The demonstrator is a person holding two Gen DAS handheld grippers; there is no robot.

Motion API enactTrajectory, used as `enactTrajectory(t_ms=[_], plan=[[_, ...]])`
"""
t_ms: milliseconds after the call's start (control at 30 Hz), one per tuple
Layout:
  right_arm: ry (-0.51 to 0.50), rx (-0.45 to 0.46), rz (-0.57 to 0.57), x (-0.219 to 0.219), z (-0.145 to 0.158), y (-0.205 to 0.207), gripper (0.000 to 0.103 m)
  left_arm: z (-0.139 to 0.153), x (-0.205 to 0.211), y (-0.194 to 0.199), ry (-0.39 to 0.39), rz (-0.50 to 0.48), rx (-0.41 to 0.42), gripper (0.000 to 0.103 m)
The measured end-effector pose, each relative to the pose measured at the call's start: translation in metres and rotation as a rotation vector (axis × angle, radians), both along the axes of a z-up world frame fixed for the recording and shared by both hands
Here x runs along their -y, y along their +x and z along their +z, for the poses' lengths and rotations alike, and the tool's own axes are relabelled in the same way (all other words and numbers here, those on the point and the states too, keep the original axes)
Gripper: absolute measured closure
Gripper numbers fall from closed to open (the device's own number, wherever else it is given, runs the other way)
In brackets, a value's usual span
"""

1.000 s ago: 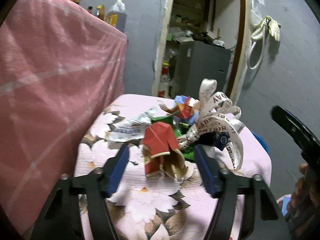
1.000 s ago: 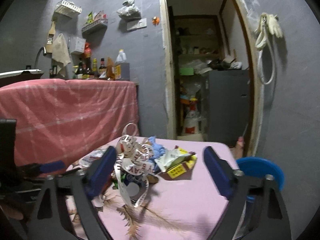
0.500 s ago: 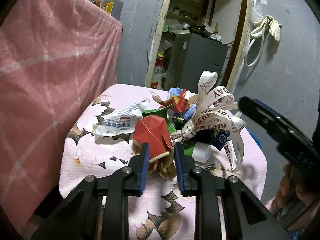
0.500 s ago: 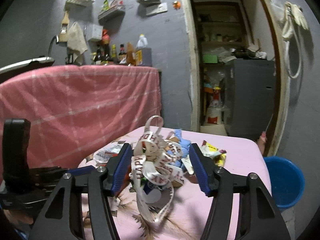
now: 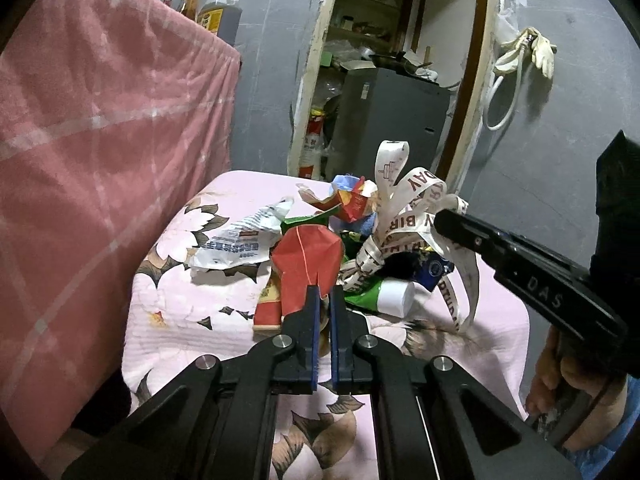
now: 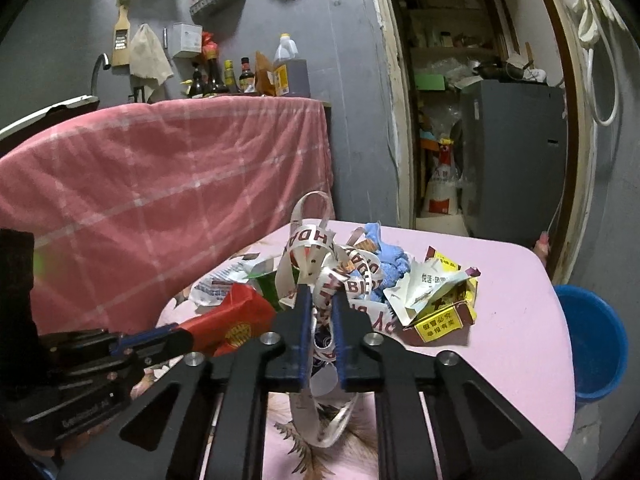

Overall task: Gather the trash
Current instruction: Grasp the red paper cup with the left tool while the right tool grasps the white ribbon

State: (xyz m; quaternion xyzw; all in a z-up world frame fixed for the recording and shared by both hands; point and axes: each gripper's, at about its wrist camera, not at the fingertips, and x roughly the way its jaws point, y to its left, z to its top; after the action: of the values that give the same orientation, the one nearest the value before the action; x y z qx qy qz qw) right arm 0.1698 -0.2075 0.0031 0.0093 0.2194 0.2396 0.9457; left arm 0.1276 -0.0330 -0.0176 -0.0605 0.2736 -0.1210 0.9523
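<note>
While both grippers clamp onto the trash pile, the litter sits heaped on a pink floral-covered table.
Having just been closing, the left gripper pinches the lower edge of a red paper carton, and the right gripper has drawn tight on loops of a white birthday ribbon. Near them lie a torn printed wrapper, a blue cloth and a yellow-labelled box; a blue bucket stands beside the table.

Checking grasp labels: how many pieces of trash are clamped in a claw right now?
2. The red carton is pinched in the left claw; the birthday ribbon is pinched in the right claw. Other trash lies loose.
</note>
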Motion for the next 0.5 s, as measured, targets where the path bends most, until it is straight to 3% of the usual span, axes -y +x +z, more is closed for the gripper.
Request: enactTrajectory(t_ms=[300, 500], plan=[[-0.035, 0.139, -0.018, -0.006, 0.018, -0.018, 0.101, 0.010, 0.002, -0.012, 0.000, -0.001, 0.064, 0.102], [-0.048, 0.243, -0.039, -0.003, 0.037, -0.027, 0.101, 0.024, 0.003, -0.016, -0.038, 0.005, 0.125, 0.102]])
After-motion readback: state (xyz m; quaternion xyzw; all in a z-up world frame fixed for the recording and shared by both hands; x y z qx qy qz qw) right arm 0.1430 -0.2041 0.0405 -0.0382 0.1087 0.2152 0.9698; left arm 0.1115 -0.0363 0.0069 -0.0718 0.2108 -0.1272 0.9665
